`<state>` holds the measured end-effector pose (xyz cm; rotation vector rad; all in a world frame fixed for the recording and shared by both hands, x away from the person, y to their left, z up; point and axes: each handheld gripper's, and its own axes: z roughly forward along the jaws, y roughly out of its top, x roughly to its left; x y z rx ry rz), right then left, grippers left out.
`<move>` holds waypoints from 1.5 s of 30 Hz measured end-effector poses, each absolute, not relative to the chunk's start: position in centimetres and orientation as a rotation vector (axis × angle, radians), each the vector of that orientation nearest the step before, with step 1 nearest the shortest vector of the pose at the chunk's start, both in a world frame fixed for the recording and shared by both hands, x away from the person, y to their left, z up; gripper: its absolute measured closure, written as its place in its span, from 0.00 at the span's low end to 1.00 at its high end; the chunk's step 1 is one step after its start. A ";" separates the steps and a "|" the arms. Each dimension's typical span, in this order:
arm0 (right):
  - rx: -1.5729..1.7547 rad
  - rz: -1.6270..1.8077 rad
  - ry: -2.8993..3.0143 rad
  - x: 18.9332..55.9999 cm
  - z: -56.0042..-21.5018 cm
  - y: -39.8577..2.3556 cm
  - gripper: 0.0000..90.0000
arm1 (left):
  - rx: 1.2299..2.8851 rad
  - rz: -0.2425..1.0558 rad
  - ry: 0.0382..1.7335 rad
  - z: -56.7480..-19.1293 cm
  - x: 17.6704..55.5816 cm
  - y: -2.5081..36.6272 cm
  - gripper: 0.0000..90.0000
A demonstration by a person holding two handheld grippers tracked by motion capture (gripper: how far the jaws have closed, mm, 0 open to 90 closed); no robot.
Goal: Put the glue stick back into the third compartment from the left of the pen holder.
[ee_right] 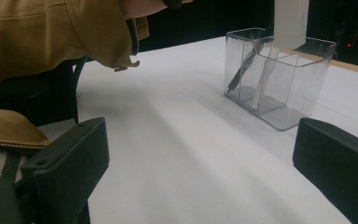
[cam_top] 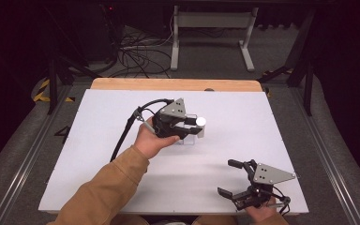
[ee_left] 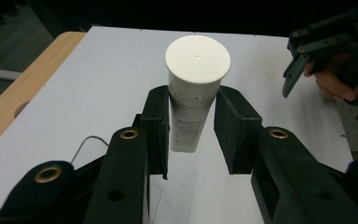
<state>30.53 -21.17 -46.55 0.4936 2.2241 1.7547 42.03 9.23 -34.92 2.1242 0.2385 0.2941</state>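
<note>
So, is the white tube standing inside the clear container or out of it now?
Partly in: the white tube, upright in the left gripper, has its lower end inside the clear container.

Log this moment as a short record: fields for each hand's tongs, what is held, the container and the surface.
left tongs: shut on the white tube
white tube: upright, cap end up, above the clear box
clear box: transparent, with compartments, standing on the table; a dark pen leans inside
dark pen: tilted, tip down
right tongs: open, holding nothing, near the table's front right corner
table: white top, wooden far edge
</note>
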 end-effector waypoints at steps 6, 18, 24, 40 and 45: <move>0.493 1.756 2.225 30.5 -46.5 -21.2 0.05 | 2.079 0.311 0.316 -34.6 42.4 9.6 0.75; 0.506 1.761 2.229 30.5 -46.5 -21.2 0.05 | 2.027 0.361 0.463 -34.3 43.9 9.9 0.75; 0.502 1.757 2.233 30.5 -46.5 -21.2 0.05 | 2.023 0.402 0.532 -34.5 44.9 9.8 0.75; 0.504 1.754 2.236 30.5 -46.6 -21.2 0.05 | 2.024 0.419 0.616 -35.0 45.9 10.0 0.75; 0.497 1.755 2.227 30.5 -46.6 -21.3 0.05 | 2.030 0.401 0.616 -35.4 45.8 9.9 0.75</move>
